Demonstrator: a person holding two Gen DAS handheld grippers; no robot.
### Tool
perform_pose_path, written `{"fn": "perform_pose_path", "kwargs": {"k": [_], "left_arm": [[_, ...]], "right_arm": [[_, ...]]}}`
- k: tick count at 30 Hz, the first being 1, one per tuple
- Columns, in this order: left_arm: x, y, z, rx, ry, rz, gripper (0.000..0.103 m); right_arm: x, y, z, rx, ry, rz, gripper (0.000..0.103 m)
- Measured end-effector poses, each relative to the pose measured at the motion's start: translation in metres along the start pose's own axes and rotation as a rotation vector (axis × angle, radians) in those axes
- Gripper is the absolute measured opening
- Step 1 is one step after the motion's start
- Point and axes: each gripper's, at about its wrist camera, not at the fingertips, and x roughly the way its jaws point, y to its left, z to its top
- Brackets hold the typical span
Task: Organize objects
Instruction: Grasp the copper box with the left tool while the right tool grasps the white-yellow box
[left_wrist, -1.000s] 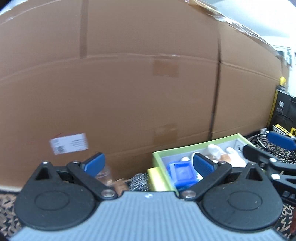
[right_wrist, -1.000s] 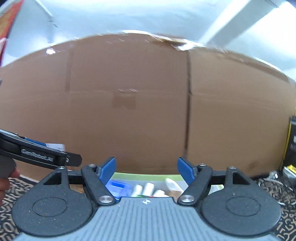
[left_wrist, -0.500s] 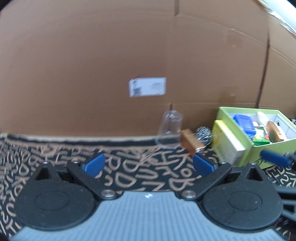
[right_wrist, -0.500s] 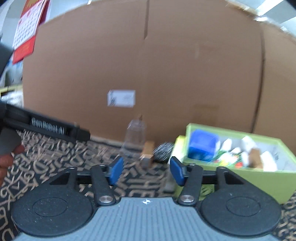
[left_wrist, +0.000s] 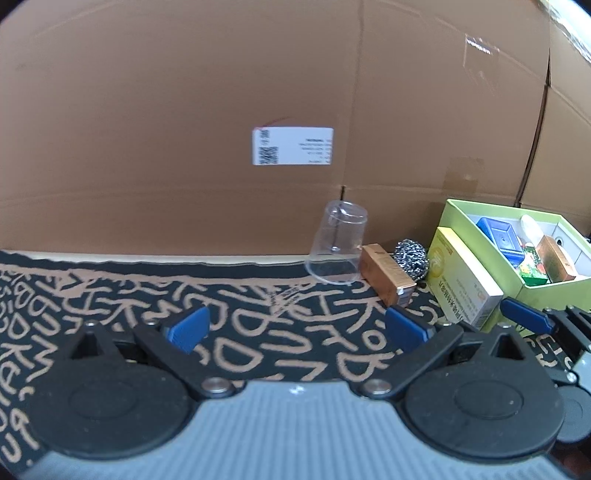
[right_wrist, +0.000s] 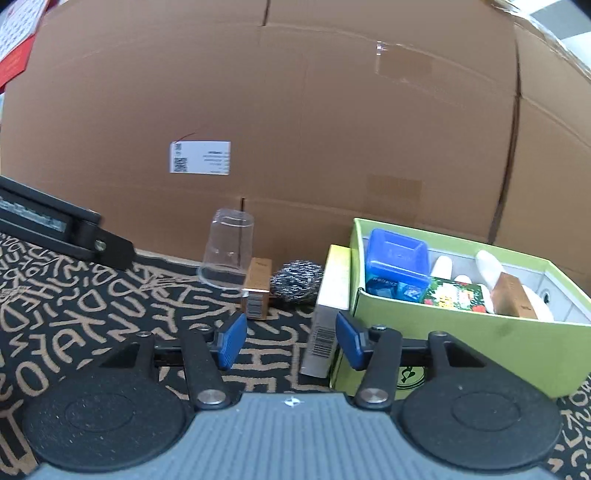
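A green open box (right_wrist: 461, 325) holds a blue tub (right_wrist: 397, 258), a floral packet and white items; it also shows in the left wrist view (left_wrist: 532, 291). A white-yellow carton (right_wrist: 327, 310) leans on its left side. Left of it lie a steel scourer (right_wrist: 297, 277), a small brown box (right_wrist: 257, 282) and an upturned clear cup (right_wrist: 229, 253). My right gripper (right_wrist: 290, 343) is open and empty, low over the cloth in front of the carton. My left gripper (left_wrist: 297, 328) is open wide and empty, short of the cup (left_wrist: 338, 243).
A black cloth with tan letters (left_wrist: 110, 295) covers the table. A tall cardboard wall (right_wrist: 295, 129) with a white label stands right behind the objects. The left gripper's body (right_wrist: 62, 229) crosses the left side of the right wrist view.
Both grippers have tilted down and back from the cardboard wall, so the table and objects come into view. The right jaws have narrowed somewhat.
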Motion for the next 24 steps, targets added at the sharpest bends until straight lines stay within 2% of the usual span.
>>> {"fn": "perform_pose_path", "kwargs": {"k": [5,10,12,14,16,17,18,19,24], "left_arm": [[0.028,-0.022,0.009,-0.007,0.016,-0.063,0.103],[0.073,-0.051,0.020,0.034,0.030,-0.077,0.102],[0.093,-0.060,0.023,0.058,0.053,-0.073,0.088],[0.109,-0.064,0.024,0.058,0.092,-0.087,0.078],[0.120,-0.063,0.025,0.046,0.121,-0.106,0.064],[0.123,-0.062,0.025,0.044,0.139,-0.112,0.048],[0.126,-0.059,0.025,0.040,0.155,-0.119,0.029],[0.126,-0.056,0.023,0.037,0.169,-0.127,0.023],[0.095,-0.038,0.006,0.075,0.173,-0.138,0.023]], "right_arm": [[0.006,-0.004,-0.001,0.025,0.010,-0.086,0.056],[0.017,-0.005,0.001,0.029,0.025,-0.096,0.055],[0.022,-0.002,0.003,0.004,0.022,-0.101,0.053],[0.026,0.001,0.004,-0.024,0.019,-0.103,0.043],[0.033,0.004,0.005,-0.046,0.030,-0.090,0.030],[0.036,0.004,0.006,-0.051,0.040,-0.079,0.025],[0.037,0.003,0.006,-0.048,0.044,-0.068,0.024],[0.035,0.002,0.006,-0.047,0.039,-0.055,0.023],[0.006,0.004,0.001,-0.216,0.010,-0.052,0.022]]}}
